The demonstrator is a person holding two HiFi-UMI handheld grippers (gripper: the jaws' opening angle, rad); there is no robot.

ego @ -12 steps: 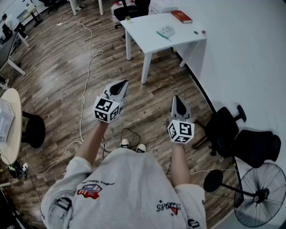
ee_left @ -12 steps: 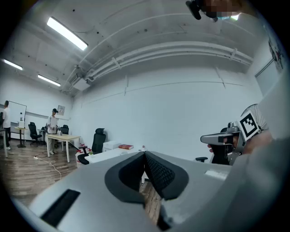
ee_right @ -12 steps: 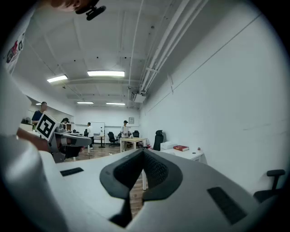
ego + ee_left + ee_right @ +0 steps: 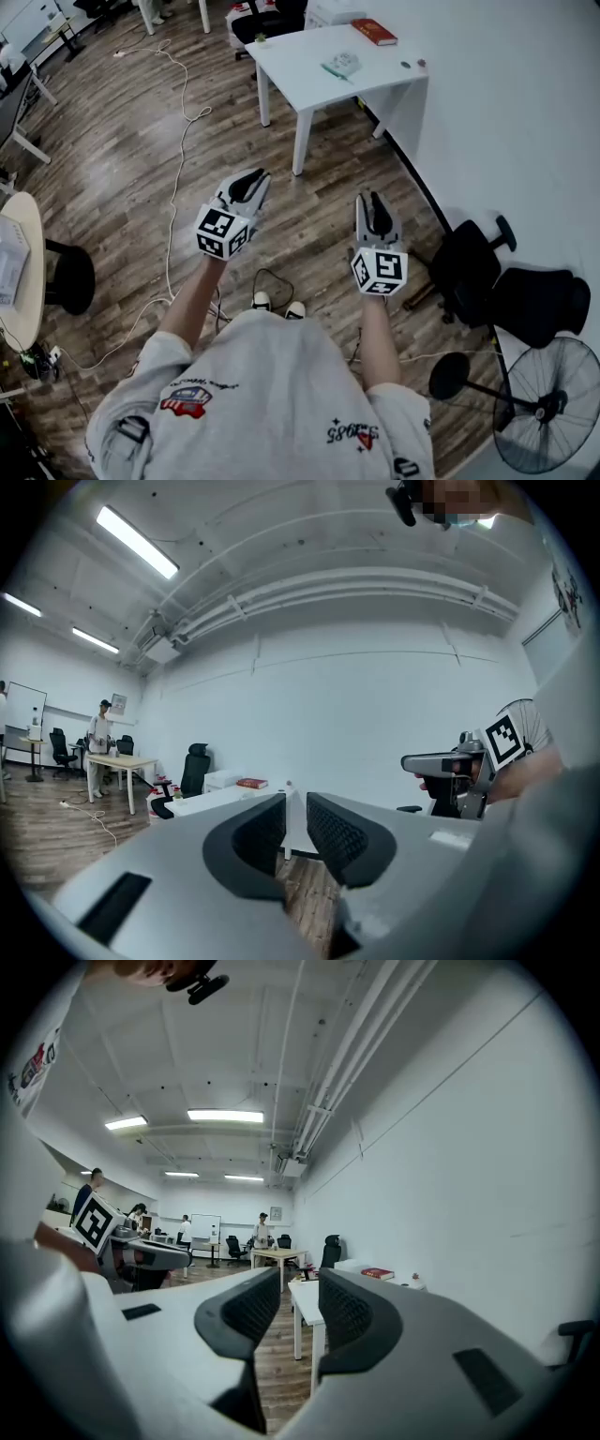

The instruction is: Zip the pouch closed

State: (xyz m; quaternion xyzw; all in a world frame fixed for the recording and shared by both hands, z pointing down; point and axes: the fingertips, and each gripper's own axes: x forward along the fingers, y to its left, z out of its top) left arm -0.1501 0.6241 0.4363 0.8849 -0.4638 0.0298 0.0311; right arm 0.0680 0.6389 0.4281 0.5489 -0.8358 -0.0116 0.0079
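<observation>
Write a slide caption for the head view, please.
A standing person holds an empty left gripper and right gripper above the wood floor, white table ahead.

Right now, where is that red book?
In the head view the red book lies on the white table at the top of the picture, at its far corner by the white wall, just right of a small pale item.

Open-plan office, white desk (image 4: 319, 66), black swivel chair (image 4: 469, 267), whiteboard (image 4: 206, 1227), ceiling strip lights (image 4: 225, 1116), wood-plank floor (image 4: 122, 159)
</observation>
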